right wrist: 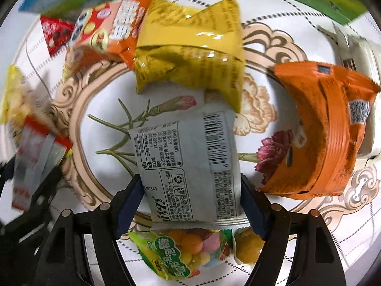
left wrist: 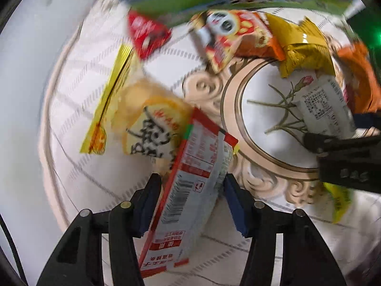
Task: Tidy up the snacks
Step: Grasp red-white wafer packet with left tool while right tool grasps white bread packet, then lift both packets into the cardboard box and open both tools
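**A:** Where's the red-and-white snack pack (left wrist: 190,190)?

**B:** Right between my left gripper (left wrist: 190,197) pads; can't tell if they're pinching it yet. The grey packet (right wrist: 190,166) lies on the counter (right wrist: 333,226) inside my right gripper (right wrist: 193,202), whose pads stand spread, just beside its edges.

Yellow packet (right wrist: 190,47), beyond the right claw (right wrist: 191,202): glossy film with bright highlights. Grey packet (right wrist: 188,162) between its blue pads (right wrist: 129,205): matt, faintly crinkled film. Orange bag (right wrist: 321,131), to its right: ribbed plastic with slight sheen. Tablecloth (right wrist: 333,226): smooth, printed. Claw arms: matt black plastic with metal pins.
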A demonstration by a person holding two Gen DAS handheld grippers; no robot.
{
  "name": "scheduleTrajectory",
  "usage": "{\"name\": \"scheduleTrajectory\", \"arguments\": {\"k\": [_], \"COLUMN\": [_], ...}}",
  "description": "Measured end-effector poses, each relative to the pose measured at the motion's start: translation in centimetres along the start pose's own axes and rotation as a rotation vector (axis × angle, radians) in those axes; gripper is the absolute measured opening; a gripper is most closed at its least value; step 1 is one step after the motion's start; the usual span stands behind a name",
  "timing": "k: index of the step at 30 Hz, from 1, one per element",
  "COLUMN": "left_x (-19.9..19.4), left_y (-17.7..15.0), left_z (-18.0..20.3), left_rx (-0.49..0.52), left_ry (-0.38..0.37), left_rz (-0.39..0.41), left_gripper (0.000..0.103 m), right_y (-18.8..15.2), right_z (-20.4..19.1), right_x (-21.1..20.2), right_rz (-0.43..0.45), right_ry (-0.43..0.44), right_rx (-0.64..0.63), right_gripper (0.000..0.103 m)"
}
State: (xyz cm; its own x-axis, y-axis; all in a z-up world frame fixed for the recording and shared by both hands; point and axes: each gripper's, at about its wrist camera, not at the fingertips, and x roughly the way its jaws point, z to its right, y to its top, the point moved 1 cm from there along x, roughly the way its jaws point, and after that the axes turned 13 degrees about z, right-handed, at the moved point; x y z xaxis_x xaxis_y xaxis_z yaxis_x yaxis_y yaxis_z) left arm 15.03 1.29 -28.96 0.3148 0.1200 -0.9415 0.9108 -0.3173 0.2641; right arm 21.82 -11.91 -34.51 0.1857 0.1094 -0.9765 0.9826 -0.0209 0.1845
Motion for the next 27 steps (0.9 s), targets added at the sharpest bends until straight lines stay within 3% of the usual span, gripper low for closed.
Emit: {"name": "scheduleTrajectory", "arguments": {"k": [4, 8, 13, 15, 20, 23, 27], "left_x": [1.6, 3.0, 2.9, 1.4, -0.6, -1.5, -1.9], "left_y": [-1.4, -2.2, -1.5, -2.2, -3.4, -3.8, -5.0], "left_z": [-1.8, -1.5, 2.6, 4.3, 5.2, 4.2, 2.5], "left_rx": [-0.067, -0.014, 0.105, 0.135, 0.085, 0.037, -0.093], "left_ry": [-0.036, -0.056, 0.012, 0.048, 0.022, -0.002, -0.092], "left_rz": [-0.03, -0.051, -0.028, 0.001, 0.008, 0.009, 0.007], "left_gripper": [0.059, 0.07, 0.07, 0.051, 0.025, 0.023, 0.014], "right_y": [-0.2, -1.3, -2.2, -2.1, -2.4, -3.1, -2.8], "right_z": [-1.1, -1.4, -0.9, -0.7, -0.5, 0.0, 2.0], "right_x": [-0.5, -1.0, -0.9, -0.3, -0.4, -1.3, -2.9], "right_rz": [0.034, 0.025, -0.028, -0.035, 0.013, 0.038, 0.048], "right_ry": [-0.033, 0.011, 0.1, 0.101, 0.093, 0.112, 0.158], "right_rx": [-0.056, -0.066, -0.01, -0.002, 0.0, 0.035, 0.078], "right_gripper": [0.073, 0.073, 0.074, 0.074, 0.072, 0.072, 0.072]}}
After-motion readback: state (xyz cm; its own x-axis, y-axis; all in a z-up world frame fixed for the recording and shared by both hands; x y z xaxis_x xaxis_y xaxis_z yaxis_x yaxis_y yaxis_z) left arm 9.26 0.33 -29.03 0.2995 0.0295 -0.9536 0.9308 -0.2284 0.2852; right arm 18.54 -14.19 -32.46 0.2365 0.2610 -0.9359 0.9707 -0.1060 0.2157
